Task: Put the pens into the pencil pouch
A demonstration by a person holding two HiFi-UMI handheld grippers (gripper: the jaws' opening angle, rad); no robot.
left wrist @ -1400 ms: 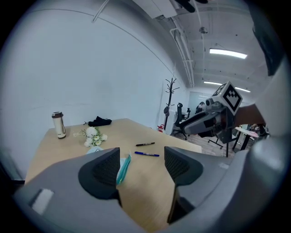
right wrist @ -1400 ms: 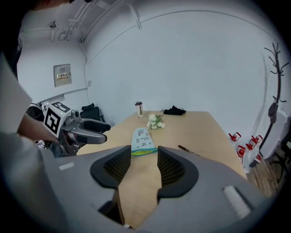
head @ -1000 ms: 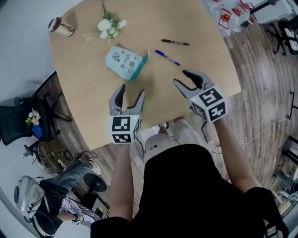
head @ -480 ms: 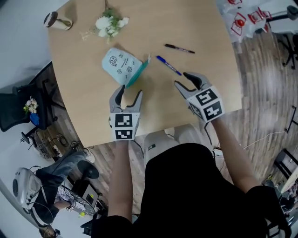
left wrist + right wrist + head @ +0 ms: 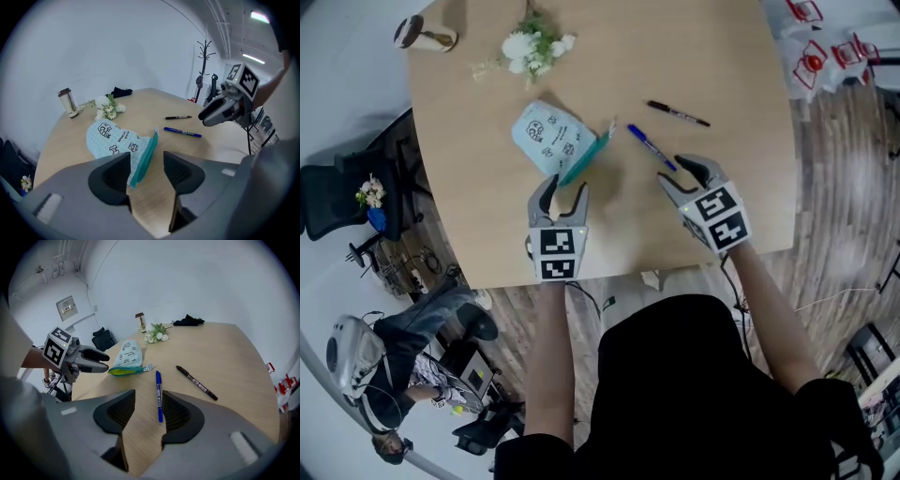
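Note:
A pale blue printed pencil pouch [image 5: 551,137] lies on the wooden table [image 5: 487,216], its teal zipper mouth turned toward the pens. A blue pen [image 5: 651,147] lies just right of that mouth, and a black pen [image 5: 677,113] lies farther back. My left gripper [image 5: 563,190] hovers just in front of the pouch [image 5: 115,140]. Its jaws are closing, with nothing gripped and only the zipper edge showing in the gap. My right gripper [image 5: 680,174] stands open right behind the blue pen [image 5: 159,394], which lines up with its gap. The black pen [image 5: 197,383] lies to the right.
A small bunch of white flowers [image 5: 530,45] and a tipped cup [image 5: 422,36] lie at the table's far side, with a dark cloth [image 5: 122,92] beyond them. The table's near edge runs under both grippers. An office chair [image 5: 347,202] stands on the left.
Both grippers have come down and forward, the left toward the pouch's mouth and the right toward the blue pen. The left jaws stand narrower than before.

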